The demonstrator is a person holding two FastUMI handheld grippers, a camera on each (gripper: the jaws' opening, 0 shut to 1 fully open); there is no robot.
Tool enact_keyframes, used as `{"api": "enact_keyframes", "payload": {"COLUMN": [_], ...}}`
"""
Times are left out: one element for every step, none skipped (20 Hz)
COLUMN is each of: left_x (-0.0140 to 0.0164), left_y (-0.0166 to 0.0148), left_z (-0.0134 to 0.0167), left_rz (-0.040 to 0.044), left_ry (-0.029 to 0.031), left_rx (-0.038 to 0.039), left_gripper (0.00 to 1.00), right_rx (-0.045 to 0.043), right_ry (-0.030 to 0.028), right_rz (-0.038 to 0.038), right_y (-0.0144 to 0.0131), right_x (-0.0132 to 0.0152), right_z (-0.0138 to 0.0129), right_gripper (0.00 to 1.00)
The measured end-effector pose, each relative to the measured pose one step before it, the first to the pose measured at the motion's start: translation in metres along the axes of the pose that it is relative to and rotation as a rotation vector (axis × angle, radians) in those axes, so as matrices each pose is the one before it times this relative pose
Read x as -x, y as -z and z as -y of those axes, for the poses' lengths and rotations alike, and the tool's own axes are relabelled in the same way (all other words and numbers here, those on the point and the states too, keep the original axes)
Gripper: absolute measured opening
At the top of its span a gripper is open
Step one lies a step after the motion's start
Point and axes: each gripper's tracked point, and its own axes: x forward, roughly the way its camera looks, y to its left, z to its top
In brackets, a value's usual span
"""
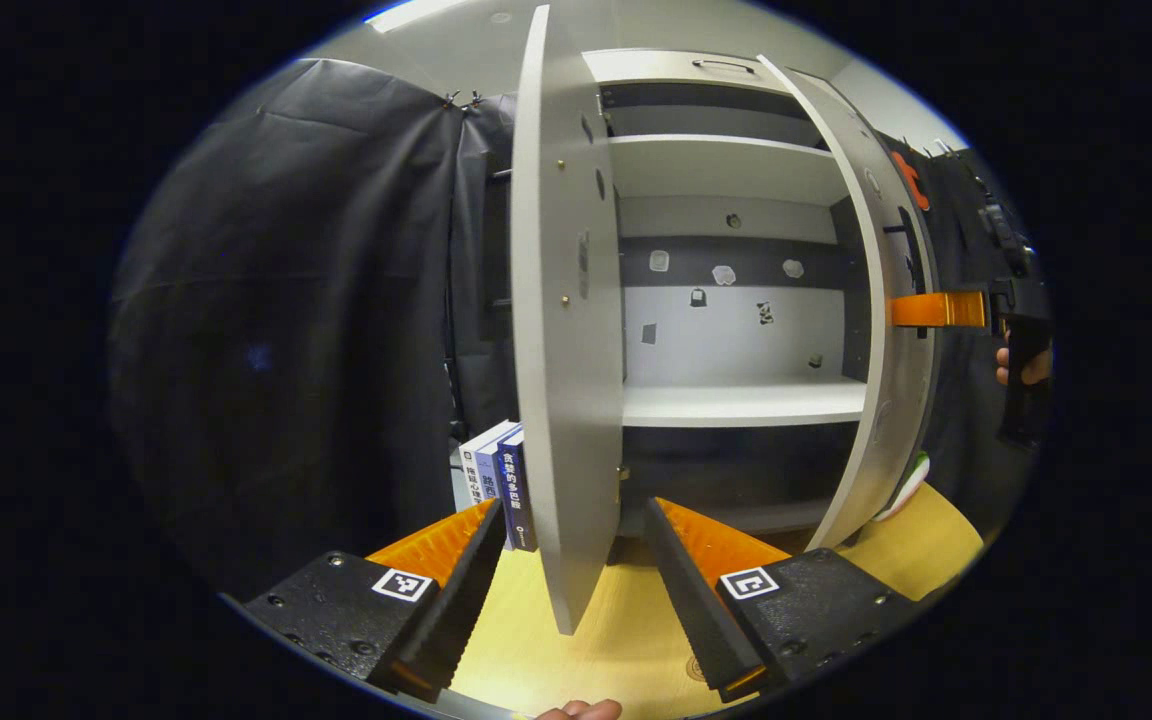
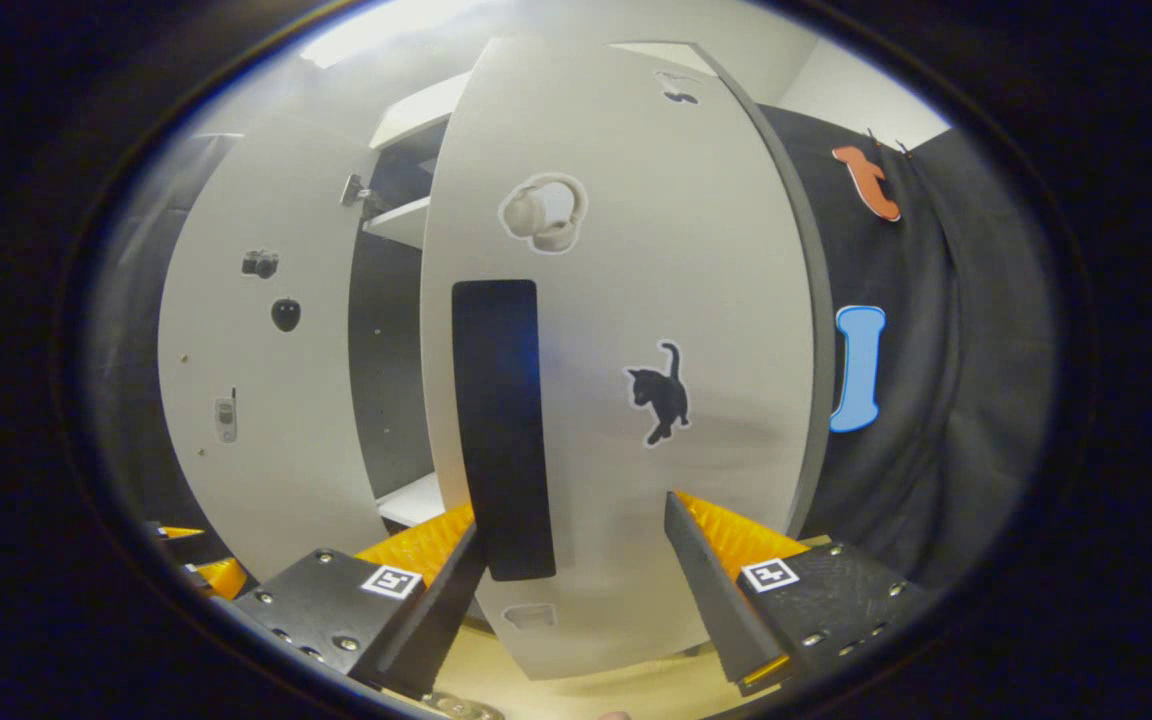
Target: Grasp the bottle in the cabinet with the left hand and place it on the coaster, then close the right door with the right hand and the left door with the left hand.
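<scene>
Black cloth walls enclose a booth where a white cabinet stands on a pale wooden tabletop, both doors ajar. Left gripper hangs with its jaws apart, straddling the lower edge of the left door without pinching it. Beyond its fingers the cabinet shelves look bare; no bottle can be made out there, so that step appears finished. Books stand just left of the door. Right gripper, jaws apart too, faces the right door, its left finger beside the dark handle strip. Doors look like stiff, light, smooth panels; pushing flat on the outer face near the free edge should swing them.
</scene>
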Motion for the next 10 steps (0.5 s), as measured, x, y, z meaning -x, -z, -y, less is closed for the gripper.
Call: {"api": "enact_keyframes", "payload": {"left_x": [-0.00109, -0.00031, -0.00124, -0.00109, -0.00034, -0.00192, -0.00147, -0.00208, -0.00011, -0.00166], "left_y": [-0.00009, -0.00125, -0.00137, -0.00035, -0.00132, -0.00215, -0.00256, -0.00191, -0.00102, -0.00198], "left_z": [-0.00531, -0.00568, -0.00394, -0.00429, -0.00393, -0.0047, -0.00393, -0.00303, -0.00135, -0.00533], "left_rz": [0.00127, 0.0039, -0.00019, 0.00282, 0.00287, 0.00467, 0.00564, 0.00581, 0.00337, 0.00185], "left_ry": [-0.00717, -0.00531, -0.00434, -0.00383, -0.00329, -0.00419, -0.00516, -0.00482, -0.0041, -0.00355], "left_rx": [0.00083, 0.00266, 0.00214, 0.00201, 0.00178, -0.00028, 0.00069, 0.00103, 0.00225, 0.00286], "left_gripper": [0.89, 0.9, 0.9, 0.89, 0.89, 0.9, 0.9, 0.89, 0.89, 0.89], "right_rx": [0.01346, 0.00921, 0.00312, 0.00164, -0.0016, -0.00129, -0.00056, 0.00143, 0.0021, 0.00075], "right_ry": [0.00794, 0.00662, 0.00513, 0.0016, 0.00239, 0.00396, 0.00491, 0.00578, 0.00527, 0.00631], "right_rz": [0.00576, 0.00484, 0.00008, 0.00236, 0.00165, 0.00178, 0.00161, 0.00328, 0.00326, 0.00424], "right_y": [-0.00144, -0.00146, -0.00086, 0.00161, 0.00021, 0.0014, -0.00144, -0.00133, -0.00086, -0.00053], "right_x": [-0.00564, -0.00438, -0.00511, -0.00402, -0.00576, -0.00561, -0.00667, -0.00528, -0.0052, -0.00475], "right_z": [-0.00247, -0.0015, -0.0026, -0.00388, -0.00251, -0.00111, -0.00159, -0.00086, -0.00095, -0.00135], "right_gripper": [1.0, 0.97, 0.97, 1.0, 1.0, 1.0, 0.97, 1.0, 1.0, 1.0]}}
